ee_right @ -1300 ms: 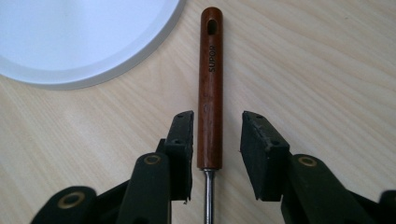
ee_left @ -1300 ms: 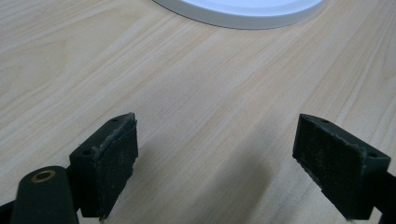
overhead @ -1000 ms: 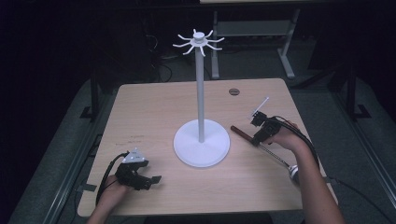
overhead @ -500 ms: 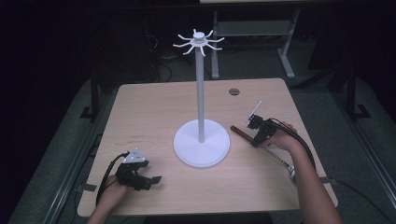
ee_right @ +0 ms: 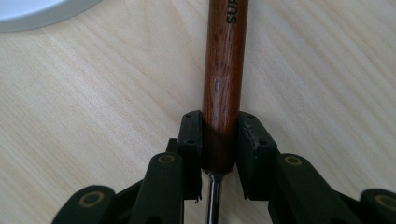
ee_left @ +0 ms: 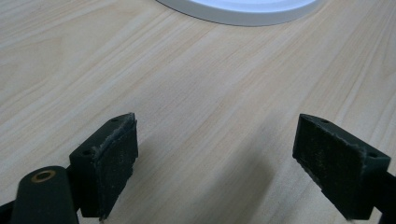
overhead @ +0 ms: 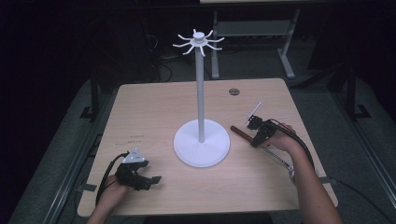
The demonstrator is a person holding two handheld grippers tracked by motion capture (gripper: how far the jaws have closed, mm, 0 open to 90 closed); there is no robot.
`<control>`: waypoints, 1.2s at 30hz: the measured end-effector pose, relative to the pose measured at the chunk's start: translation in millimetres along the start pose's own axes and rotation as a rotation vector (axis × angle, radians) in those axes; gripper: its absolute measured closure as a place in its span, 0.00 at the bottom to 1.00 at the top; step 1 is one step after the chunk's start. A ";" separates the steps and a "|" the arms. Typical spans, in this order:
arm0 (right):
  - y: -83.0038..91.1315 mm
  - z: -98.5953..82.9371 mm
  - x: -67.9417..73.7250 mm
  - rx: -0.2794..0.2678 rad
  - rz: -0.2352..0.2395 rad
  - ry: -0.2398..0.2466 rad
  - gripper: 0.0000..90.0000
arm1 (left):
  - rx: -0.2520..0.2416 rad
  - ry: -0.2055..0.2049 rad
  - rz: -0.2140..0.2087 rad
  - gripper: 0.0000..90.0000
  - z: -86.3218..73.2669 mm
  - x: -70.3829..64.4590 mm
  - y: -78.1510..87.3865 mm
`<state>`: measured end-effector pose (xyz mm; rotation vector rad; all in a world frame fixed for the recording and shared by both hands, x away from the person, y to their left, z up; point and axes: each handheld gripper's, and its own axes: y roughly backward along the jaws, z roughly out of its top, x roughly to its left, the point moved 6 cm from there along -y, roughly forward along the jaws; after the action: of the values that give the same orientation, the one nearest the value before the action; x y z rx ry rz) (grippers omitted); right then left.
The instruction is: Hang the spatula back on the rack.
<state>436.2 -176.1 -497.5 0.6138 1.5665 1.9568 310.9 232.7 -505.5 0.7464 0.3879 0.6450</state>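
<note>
The wooden handle (ee_right: 224, 88) runs off the right gripper view's top edge, its lettering cut to "SUB". The white stand base (ee_left: 243, 9) is cropped there too; the tool's far end (overhead: 289, 170) hides beside the forearm near the counter's right edge.

Light wood-grain table (overhead: 154, 112), rounded corners, dark floor around. White stand (overhead: 201, 140) with round base near centre. Brown-handled utensil (overhead: 243, 134) lying just right of base, metal shaft toward near right edge. Small dark disc (overhead: 234, 91) near far edge.

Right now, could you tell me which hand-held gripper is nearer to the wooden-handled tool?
Right. The right hand-held gripper is shut on the wooden-handled tool; the left hand-held gripper is open, across the white stand's base.
</note>
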 end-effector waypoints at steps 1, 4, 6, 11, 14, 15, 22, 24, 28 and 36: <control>0.8 0.1 0.3 -0.010 0.007 -0.010 0.81 | 0.000 -0.002 0.000 0.15 0.0 0.2 0.0; 5.3 0.0 -0.5 -0.037 0.015 -0.016 0.81 | 0.000 -0.003 0.001 0.15 0.0 0.3 0.0; 9.4 0.7 -1.1 -0.066 0.021 -0.022 0.81 | 0.000 -0.001 0.001 0.15 0.0 0.1 0.0; 22.2 1.6 -3.2 -0.144 0.034 -0.022 0.81 | -0.004 0.008 -0.002 0.15 0.2 -1.1 -0.8; 32.2 2.7 -4.0 -0.211 0.043 -0.025 0.81 | -0.004 0.007 -0.001 0.15 0.2 -1.1 -0.9; 35.1 2.9 -4.3 -0.231 0.045 -0.030 0.81 | -0.004 0.008 -0.002 0.15 0.2 -1.1 -0.9; 54.5 4.4 -6.4 -0.391 0.088 -0.061 0.81 | -0.004 0.007 -0.003 0.15 0.2 -1.1 -0.5; 59.3 4.7 -6.7 -0.429 0.097 -0.067 0.81 | -0.004 0.007 -0.002 0.15 0.2 -1.0 -0.5; 68.4 5.2 -8.2 -0.509 0.118 -0.076 0.81 | -0.004 0.006 -0.002 0.15 0.2 -0.9 -0.4; 88.0 4.6 -10.4 -0.654 0.129 -0.092 0.81 | -0.005 0.009 -0.002 0.15 0.3 -1.2 -0.7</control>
<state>434.9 -194.4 -410.7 0.5187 0.7638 2.3247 310.5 231.4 -505.7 0.7388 0.3949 0.6474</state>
